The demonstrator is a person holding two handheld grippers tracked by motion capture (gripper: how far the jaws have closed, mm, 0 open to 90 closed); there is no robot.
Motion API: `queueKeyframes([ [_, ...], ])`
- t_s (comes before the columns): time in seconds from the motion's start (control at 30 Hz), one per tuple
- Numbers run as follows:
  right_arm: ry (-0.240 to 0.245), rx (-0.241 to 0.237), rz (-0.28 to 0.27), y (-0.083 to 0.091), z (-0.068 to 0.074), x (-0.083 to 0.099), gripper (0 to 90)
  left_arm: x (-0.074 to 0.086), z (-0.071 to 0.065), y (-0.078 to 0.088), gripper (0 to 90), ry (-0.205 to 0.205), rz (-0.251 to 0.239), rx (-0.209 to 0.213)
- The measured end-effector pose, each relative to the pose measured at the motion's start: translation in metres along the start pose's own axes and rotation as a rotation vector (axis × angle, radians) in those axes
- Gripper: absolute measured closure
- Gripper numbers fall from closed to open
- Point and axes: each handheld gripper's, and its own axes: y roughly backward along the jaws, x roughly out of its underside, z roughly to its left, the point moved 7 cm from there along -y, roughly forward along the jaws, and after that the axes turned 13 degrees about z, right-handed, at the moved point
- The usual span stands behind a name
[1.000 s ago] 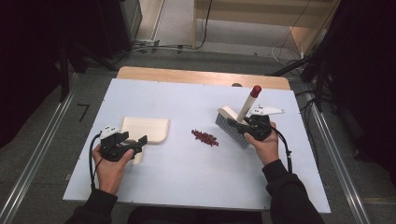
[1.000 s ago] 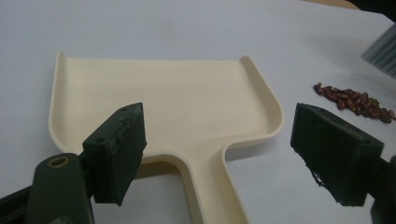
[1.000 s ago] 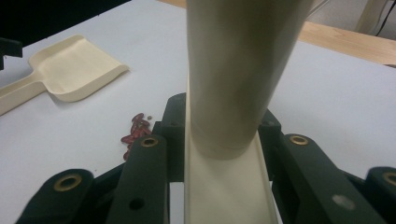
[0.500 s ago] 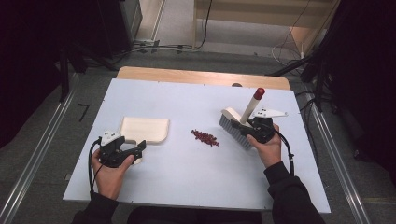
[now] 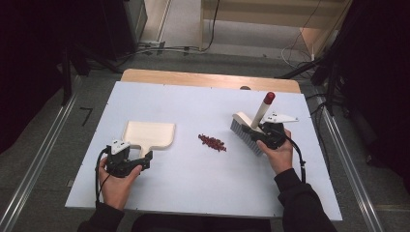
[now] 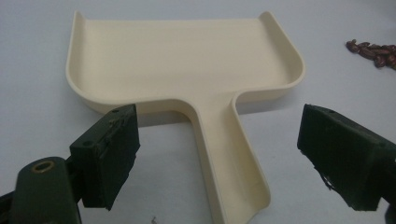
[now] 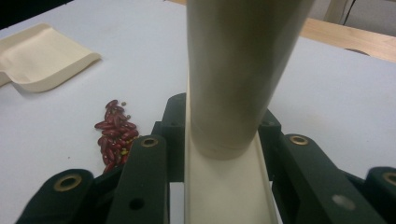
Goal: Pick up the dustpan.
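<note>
My left gripper (image 6: 219,163) gapes around the dustpan (image 6: 187,60) handle, my right gripper (image 5: 261,137) clamps the brush (image 5: 249,130) — a hasty sweep could scatter the beans (image 5: 212,142) at centre frame.

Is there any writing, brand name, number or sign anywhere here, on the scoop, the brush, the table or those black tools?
"7": a dark mark that reads like this digit, on the grey floor left of the table.
Dustpan: plain cream, no text.
Brush: no label to be seen on its handle or head.
Left hand-held gripper and right hand-held gripper: no readable marking.
Nothing else reads as text.
</note>
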Motion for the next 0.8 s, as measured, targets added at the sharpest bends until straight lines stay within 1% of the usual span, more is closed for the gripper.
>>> queueKeyframes([
  [0.33,-0.001,0.008,0.008,-0.001,-0.001,0.001,64.2,0.003,-0.002,-0.008,14.6,-0.016,0.022,-0.01],
  [0.5,0.007,0.011,0.009,-0.002,0.0,0.001,64.2,0.004,-0.001,-0.012,15.8,-0.002,0.027,-0.013],
  [0.63,0.006,0.01,0.006,-0.001,0.0,0.001,64.2,0.005,-0.001,-0.014,17.9,-0.008,0.033,-0.016],
  [0.7,0.006,0.011,0.006,-0.001,0.0,0.001,64.2,0.005,-0.001,-0.015,20.4,-0.009,0.037,-0.017],
  [0.8,0.009,0.013,0.006,-0.001,0.0,0.0,64.2,0.005,0.0,-0.018,23.1,-0.011,0.049,-0.036],
])
